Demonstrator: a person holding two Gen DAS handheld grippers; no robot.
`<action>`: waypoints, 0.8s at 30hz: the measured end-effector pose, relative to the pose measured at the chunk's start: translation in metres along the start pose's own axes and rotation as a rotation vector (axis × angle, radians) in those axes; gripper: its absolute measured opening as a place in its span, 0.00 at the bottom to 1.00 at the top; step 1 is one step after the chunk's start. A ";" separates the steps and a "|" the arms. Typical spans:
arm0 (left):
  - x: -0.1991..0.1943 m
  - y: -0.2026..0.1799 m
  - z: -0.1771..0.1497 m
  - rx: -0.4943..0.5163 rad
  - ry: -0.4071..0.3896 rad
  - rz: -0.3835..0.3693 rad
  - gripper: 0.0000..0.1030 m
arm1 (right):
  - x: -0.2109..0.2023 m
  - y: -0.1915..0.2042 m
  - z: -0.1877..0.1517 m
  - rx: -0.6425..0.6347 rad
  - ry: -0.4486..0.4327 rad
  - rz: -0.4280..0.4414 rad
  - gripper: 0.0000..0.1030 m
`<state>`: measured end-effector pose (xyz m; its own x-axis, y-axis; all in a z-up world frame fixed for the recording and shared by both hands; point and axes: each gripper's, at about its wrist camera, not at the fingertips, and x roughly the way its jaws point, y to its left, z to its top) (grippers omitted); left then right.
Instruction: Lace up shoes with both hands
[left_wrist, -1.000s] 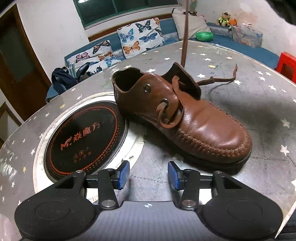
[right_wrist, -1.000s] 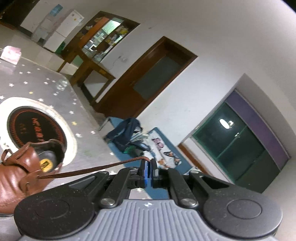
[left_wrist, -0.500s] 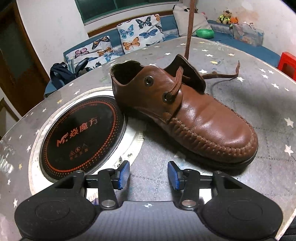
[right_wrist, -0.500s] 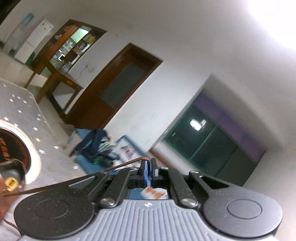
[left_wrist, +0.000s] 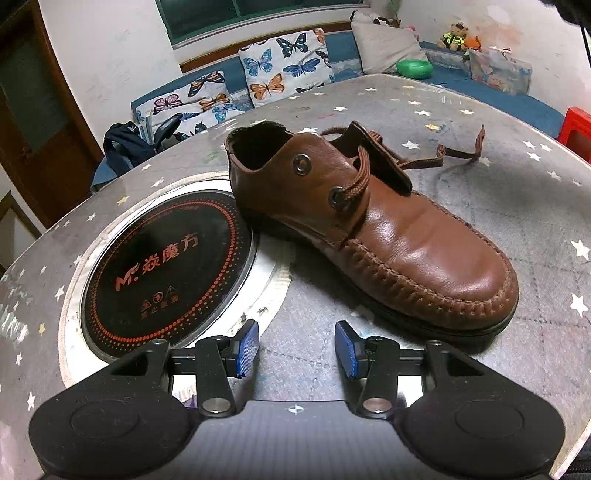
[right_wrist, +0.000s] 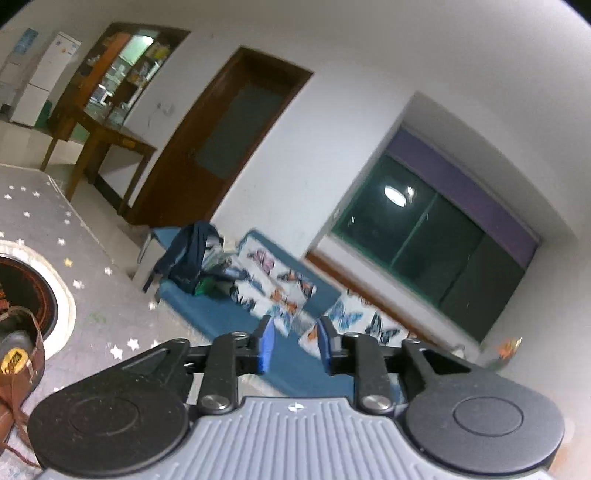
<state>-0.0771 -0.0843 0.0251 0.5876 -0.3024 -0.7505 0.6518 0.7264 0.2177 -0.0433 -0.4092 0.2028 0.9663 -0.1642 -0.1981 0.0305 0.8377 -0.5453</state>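
Note:
A brown leather shoe lies on the star-patterned table, toe toward the lower right. Its brown lace runs through the lower eyelet, and a loose end trails on the table behind the tongue. The upper eyelet holds no lace. My left gripper hovers open in front of the shoe with nothing between its blue pads. My right gripper is raised and aimed at the far wall; its jaws are opening and nothing is between them. The shoe's heel shows at that view's left edge.
A round black induction plate is set into the table left of the shoe. Beyond the table runs a blue bench with butterfly cushions, a dark bag and a green bowl. A red stool stands at the right.
The right gripper, shut on the taut lace before, has let it go and its jaws have parted. The lace has dropped from above the shoe. The left gripper stayed put.

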 end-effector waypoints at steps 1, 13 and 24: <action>-0.001 0.000 0.000 -0.003 -0.002 0.000 0.48 | 0.002 0.000 -0.005 0.017 0.018 0.016 0.24; -0.023 0.002 0.000 -0.026 -0.068 0.003 0.49 | 0.007 0.034 -0.105 0.189 0.348 0.306 0.30; -0.058 -0.054 0.048 0.121 -0.259 -0.195 0.49 | -0.019 0.044 -0.167 0.354 0.514 0.389 0.32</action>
<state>-0.1233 -0.1361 0.0871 0.5386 -0.5859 -0.6055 0.8069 0.5656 0.1703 -0.1031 -0.4562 0.0464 0.6852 0.0289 -0.7278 -0.1256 0.9889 -0.0789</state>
